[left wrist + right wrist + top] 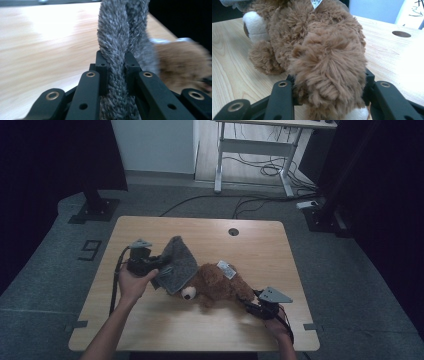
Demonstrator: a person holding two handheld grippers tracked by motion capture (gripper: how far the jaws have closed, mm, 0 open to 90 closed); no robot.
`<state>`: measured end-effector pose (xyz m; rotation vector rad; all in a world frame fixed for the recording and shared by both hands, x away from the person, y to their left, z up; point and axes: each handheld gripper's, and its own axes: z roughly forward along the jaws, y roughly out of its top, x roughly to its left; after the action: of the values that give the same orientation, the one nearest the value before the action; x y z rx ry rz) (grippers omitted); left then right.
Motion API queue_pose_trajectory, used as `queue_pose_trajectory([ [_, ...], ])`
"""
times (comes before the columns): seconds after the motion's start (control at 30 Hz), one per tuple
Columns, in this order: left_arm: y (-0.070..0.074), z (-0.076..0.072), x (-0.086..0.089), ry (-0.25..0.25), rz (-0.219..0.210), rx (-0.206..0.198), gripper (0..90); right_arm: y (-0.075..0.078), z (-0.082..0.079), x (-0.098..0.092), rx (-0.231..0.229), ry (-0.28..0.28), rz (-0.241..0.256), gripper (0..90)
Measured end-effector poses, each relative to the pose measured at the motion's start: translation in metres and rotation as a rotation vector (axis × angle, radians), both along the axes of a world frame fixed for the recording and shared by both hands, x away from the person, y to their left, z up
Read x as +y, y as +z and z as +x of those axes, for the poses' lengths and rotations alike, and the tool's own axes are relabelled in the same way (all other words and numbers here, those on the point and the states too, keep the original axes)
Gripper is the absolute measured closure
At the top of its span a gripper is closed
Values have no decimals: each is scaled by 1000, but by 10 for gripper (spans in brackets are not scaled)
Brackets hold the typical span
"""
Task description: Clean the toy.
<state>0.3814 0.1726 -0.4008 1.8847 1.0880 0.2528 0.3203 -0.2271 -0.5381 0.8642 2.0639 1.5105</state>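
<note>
A brown teddy bear (pixel 220 287) lies on its side in the middle of the wooden table (pixel 200 330), its white snout toward the front. A grey fuzzy cloth (pixel 177 265) covers its head. My left gripper (pixel 159 265) is shut on the cloth's edge, and the left gripper view shows the grey cloth (pixel 115 50) pinched between the jaws of the left gripper (pixel 116 58), with the bear (pixel 182 65) blurred at the right. My right gripper (pixel 252 304) holds the bear's leg. In the right gripper view, the right gripper (pixel 328 76) is shut on that furry leg (pixel 329 82).
A white tag (pixel 226 269) sticks out of the bear's back. A round cable hole (pixel 233 231) sits near the table's far edge. Behind the table stand a white desk (pixel 260 145) with floor cables and two dark stand bases (pixel 95 210).
</note>
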Motion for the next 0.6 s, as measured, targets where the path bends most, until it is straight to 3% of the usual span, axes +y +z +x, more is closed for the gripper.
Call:
queue_pose_trajectory([
  [0.1, 0, 3, -21, -32, 12, 7, 780, 0, 0, 0, -3, 1, -1, 541],
  [0.23, -14, 14, -36, -37, 32, 58, 777, 0, -1, 0, -4, 3, -6, 540],
  [0.37, -32, 19, -33, -33, 14, 104, 778, 0, -1, 0, -4, 6, -6, 540],
  [0.43, -39, 20, -28, -32, -26, 124, 778, 0, -1, 0, -2, 9, -6, 540],
  [0.5, -44, 17, -25, -27, -60, 125, 778, 1, -1, 0, -3, 10, -6, 539],
  [0.6, -50, 13, -23, -31, -71, 119, 780, 1, -2, 1, -5, 13, -10, 537],
])
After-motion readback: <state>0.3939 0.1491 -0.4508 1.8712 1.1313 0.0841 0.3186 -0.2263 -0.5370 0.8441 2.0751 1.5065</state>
